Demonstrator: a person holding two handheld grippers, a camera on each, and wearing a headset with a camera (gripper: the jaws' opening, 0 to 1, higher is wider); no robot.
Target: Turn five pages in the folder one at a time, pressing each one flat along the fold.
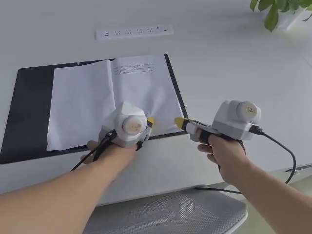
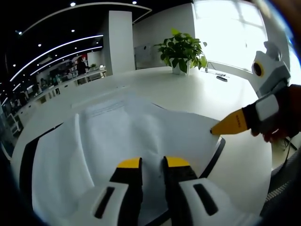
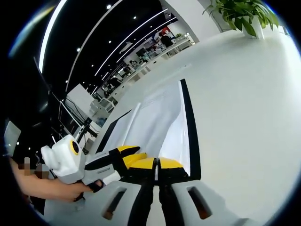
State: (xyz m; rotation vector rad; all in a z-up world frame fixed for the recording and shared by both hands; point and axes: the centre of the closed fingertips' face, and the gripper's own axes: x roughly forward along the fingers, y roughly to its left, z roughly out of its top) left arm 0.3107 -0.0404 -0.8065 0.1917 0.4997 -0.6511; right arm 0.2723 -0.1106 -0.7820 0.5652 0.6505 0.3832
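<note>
Head view: both hand-held grippers sit at the near edge of the open folder point(image 1: 29, 122) on the bench point(image 1: 234, 58).
Left hand-held gripper point(image 1: 148, 122) is over the right-hand page point(image 1: 141, 87), jaws a crack apart, nothing in them. Right hand-held gripper point(image 1: 179, 122) is clenched empty, tip right at that page's outer corner, just beside the left one.

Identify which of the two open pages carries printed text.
The right-hand page, with faint lines of text near its top edge; the left-hand page beside it looks blank.
</note>
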